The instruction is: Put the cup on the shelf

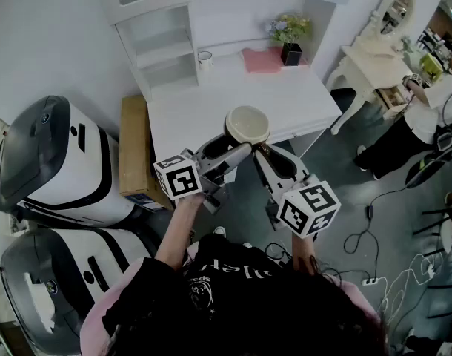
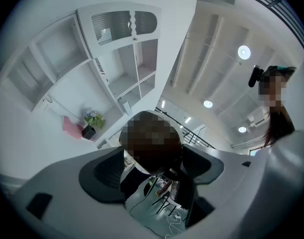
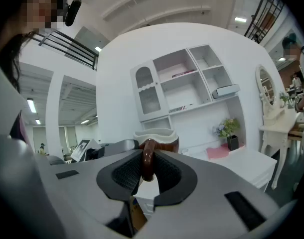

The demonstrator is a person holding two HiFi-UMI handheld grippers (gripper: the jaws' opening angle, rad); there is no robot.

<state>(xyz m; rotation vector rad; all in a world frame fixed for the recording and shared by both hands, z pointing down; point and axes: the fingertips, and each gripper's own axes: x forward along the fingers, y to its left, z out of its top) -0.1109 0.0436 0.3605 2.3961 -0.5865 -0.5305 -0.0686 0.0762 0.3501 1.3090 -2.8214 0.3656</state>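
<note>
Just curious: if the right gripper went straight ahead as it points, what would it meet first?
The right gripper grips the cup by its handle; past that, likely the white shelf unit, though depth is unclear.

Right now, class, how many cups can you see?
2: a brown cup in the right gripper; a small white cup on the desk beside the shelves. Others may be hidden.

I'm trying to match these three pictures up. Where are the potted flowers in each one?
Head view: potted flowers near the top, right of centre, at the back of the white desk.
Left gripper view: the flowers are left of centre, at mid height.
Right gripper view: the flowers are right of centre, below the shelves.
Shared landmark: the pink cloth right beside them.
</note>
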